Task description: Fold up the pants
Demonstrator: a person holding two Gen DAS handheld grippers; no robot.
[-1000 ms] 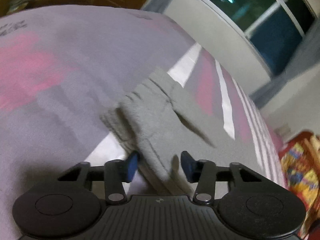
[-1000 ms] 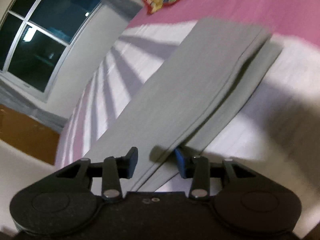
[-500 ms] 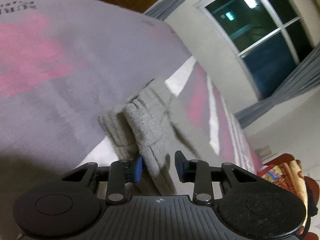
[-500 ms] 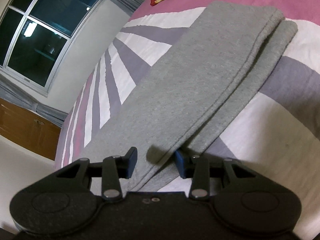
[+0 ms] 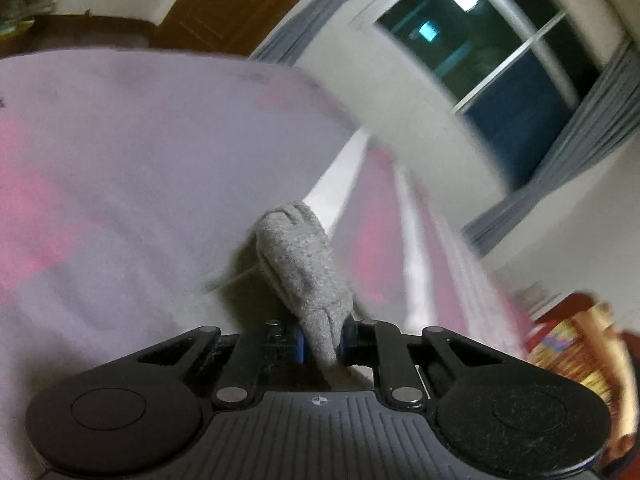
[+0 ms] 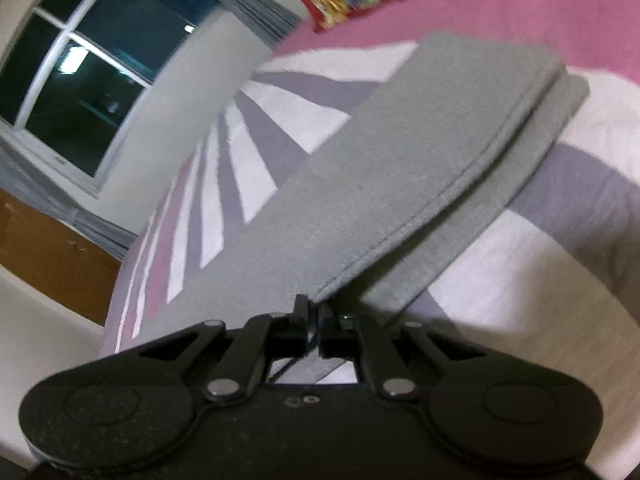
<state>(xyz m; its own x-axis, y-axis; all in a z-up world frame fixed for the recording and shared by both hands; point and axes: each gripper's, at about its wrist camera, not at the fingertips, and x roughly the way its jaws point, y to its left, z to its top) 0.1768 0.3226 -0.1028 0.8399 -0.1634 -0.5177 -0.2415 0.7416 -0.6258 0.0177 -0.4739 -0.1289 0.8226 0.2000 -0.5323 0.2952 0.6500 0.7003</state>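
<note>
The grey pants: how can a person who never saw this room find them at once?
Look at the bed cover, pink with white and purple rays. The grey pants lie across those rays, legs stacked. Nothing else there is plain grey, and both claws grip them.

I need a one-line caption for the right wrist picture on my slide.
Right tongs shut on the edge of gray pants, which lie across a striped bedspread.

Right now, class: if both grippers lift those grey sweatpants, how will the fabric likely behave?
The grey sweatpants are probably floppy: fabric bunches where the left gripper pinches it. Likely to sag between grips, since the right gripper holds only an edge. Fleecy texture suggests little slipping.
</note>
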